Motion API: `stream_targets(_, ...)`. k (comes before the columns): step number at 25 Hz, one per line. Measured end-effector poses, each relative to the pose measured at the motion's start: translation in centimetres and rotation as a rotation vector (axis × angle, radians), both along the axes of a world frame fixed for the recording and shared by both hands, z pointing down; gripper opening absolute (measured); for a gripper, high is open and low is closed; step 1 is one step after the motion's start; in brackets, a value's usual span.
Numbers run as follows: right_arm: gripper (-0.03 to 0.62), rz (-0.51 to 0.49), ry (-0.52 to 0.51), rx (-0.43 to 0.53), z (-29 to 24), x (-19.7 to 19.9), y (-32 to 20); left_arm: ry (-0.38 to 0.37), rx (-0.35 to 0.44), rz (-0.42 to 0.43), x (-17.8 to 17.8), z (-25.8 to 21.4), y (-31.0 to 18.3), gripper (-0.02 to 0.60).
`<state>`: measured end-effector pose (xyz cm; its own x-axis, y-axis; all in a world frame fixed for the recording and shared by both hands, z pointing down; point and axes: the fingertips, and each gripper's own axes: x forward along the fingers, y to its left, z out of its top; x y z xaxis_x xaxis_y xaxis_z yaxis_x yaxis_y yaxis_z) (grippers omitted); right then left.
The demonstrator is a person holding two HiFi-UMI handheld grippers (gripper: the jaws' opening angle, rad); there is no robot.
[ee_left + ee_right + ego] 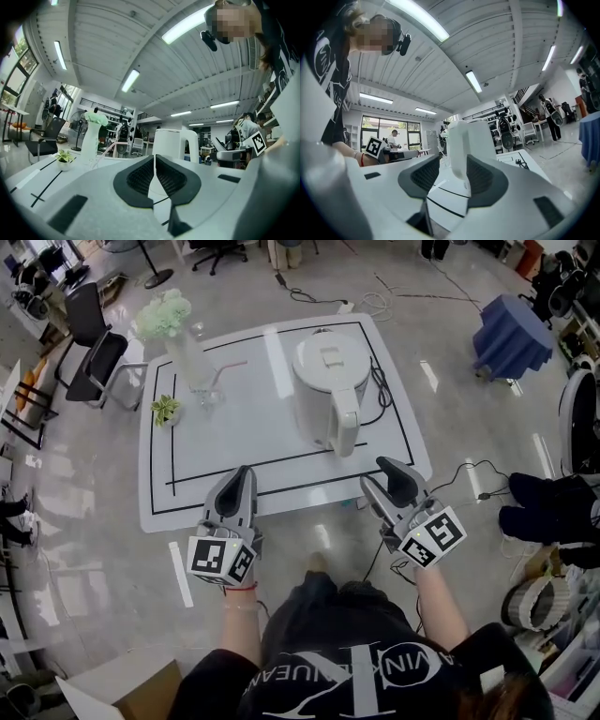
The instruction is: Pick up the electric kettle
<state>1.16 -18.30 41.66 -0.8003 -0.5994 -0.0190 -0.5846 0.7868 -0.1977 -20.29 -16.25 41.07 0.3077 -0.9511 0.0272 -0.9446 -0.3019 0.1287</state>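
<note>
Hovering at the near table edge | left gripper [242, 482] is showing jaws pressed together, empty | right gripper [391, 474] is showing jaws apart, empty | electric kettle [325, 381] is standing on the white table [187, 486] just ahead of the right gripper, handle pointing toward it, untouched.

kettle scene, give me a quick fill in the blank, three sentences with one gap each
1. The electric kettle stands on the white table with its handle turned toward the ___ gripper.
2. The left gripper is shut, while the right gripper is ___ and holds nothing.
3. In the head view, the vase of pale flowers stands to the kettle's ___.

Missing words: right; open; left
</note>
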Motion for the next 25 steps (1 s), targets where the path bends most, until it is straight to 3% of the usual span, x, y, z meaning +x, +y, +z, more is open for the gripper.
stream_targets(10,0.167,-0.123,-0.021,0.008,-1.6,-3.0,-3.2,0.016,-0.02,0.02,0.6,0.9,-3.3,0.018)
stream_targets(25,0.175,-0.407,-0.013,-0.04,-3.4,-7.4,-5.9,0.056,-0.064,-0.022,0.9,1.8,-7.7,0.018)
